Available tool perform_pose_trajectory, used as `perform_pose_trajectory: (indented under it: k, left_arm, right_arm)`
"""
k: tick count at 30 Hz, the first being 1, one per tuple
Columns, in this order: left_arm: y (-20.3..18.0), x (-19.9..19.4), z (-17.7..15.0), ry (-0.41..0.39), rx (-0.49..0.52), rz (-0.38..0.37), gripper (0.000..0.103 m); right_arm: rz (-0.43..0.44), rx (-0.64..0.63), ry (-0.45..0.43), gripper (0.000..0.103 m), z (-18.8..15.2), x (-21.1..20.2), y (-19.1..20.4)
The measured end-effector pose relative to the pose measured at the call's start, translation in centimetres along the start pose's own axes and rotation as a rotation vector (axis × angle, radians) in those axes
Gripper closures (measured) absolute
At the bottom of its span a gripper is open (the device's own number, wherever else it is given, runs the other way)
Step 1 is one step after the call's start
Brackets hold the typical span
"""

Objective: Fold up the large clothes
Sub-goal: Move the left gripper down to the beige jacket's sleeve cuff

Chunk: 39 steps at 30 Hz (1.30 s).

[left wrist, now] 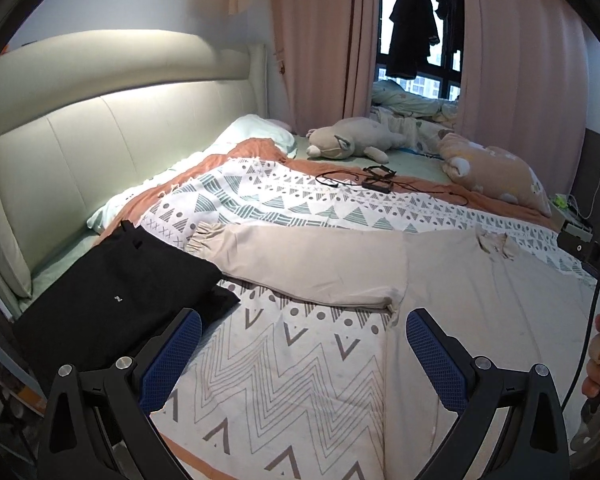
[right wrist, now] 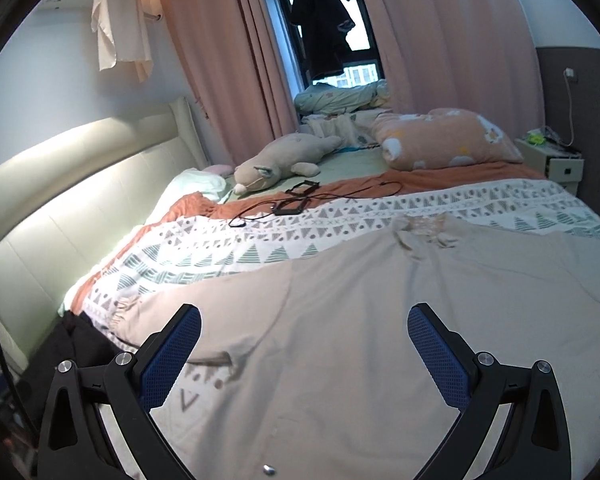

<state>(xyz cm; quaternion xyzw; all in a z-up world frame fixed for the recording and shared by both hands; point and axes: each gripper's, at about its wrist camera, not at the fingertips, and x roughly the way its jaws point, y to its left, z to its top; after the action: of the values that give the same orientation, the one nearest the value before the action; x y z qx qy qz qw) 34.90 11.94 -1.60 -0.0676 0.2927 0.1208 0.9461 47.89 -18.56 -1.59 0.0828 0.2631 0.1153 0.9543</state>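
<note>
A beige long-sleeved garment (left wrist: 480, 292) lies spread flat on the patterned quilt (left wrist: 284, 364), collar at the far side, one sleeve (left wrist: 300, 268) stretched to the left. It fills the right wrist view (right wrist: 360, 320). A folded black garment (left wrist: 112, 300) lies left of the sleeve; its edge shows in the right wrist view (right wrist: 80, 344). My left gripper (left wrist: 304, 328) is open and empty, above the quilt just near the sleeve's armpit. My right gripper (right wrist: 304, 328) is open and empty, above the beige garment's body.
A padded headboard (left wrist: 100, 128) runs along the left. A plush toy (left wrist: 348, 140), black cables with a small device (left wrist: 376, 180) and an orange pillow (left wrist: 496, 172) lie at the far side. Pink curtains (left wrist: 320, 40) and a bedside cabinet (right wrist: 556, 164) stand behind.
</note>
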Motion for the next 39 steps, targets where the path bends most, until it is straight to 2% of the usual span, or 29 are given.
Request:
perform_pose_trajectory:
  k: [4,6,10,13,15,19,20,21,27,30,33,37,38,39]
  left_arm:
    - [1.1,2.6,1.3,0.016,-0.049,0.014,0.003]
    - [1.5,4.1,1.8,0.033,-0.069,0.030,0.011]
    - [1.5,8.3,1.9,0.118,-0.118,0.055,0.025]
    - [0.7,11.3,1.6,0.164,-0.136,0.050,0.026]
    - [-0.2,13.4,1.6,0.187,-0.121,0.067,0.026]
    - [-1.8,17.0,1.7,0.223,-0.083,0.074,0.026]
    - [-1.8,18.1,1.7,0.240,-0.082,0.071,0.027]
    - [-1.8,19.2,1.6,0.257,-0.089,0.079,0.031]
    - [-1.3,24.8,0.2,0.352,-0.105,0.134,0.038]
    - [0.3,27.3,-0.5,0.402,-0.169,0.125,0.038]
    - [1.6,29.4,-1.2,0.434,-0.254,0.110,0.038]
    - [2.6,31.4,-1.4,0.419,-0.308,0.120,0.038]
    - [2.8,32.0,-1.5,0.421,-0.306,0.137,0.042]
    - [3.0,32.4,-1.4,0.421,-0.305,0.147,0.054]
  right_arm:
    - [-0.012,-0.012,0.034,0.000,1.2,3.2,0.8]
    - [-0.018,-0.021,0.051,0.000,0.9,5.0,0.8]
    - [0.087,0.001,0.082,0.000,-1.7,7.4,-0.5]
    - [0.056,0.072,0.158,0.001,-3.0,9.3,-2.0]
    - [0.065,0.095,0.162,0.001,-3.6,9.7,-3.0]
    - [0.029,0.113,0.164,0.005,-3.8,10.4,-4.6]
    - [0.026,0.128,0.175,0.010,-3.9,10.6,-5.0]
    - [0.020,0.146,0.190,0.014,-3.9,11.0,-5.5]
    - [-0.029,0.190,0.234,0.015,-4.0,12.4,-7.6]
    - [-0.024,0.199,0.243,0.015,-4.2,12.9,-7.8]
    - [-0.036,0.199,0.268,0.024,-4.7,13.7,-7.8]
    - [0.037,0.234,0.333,0.036,-5.7,15.8,-7.5]
    - [0.048,0.238,0.349,0.039,-5.9,16.4,-7.3]
    - [0.056,0.241,0.354,0.044,-6.1,16.8,-7.1]
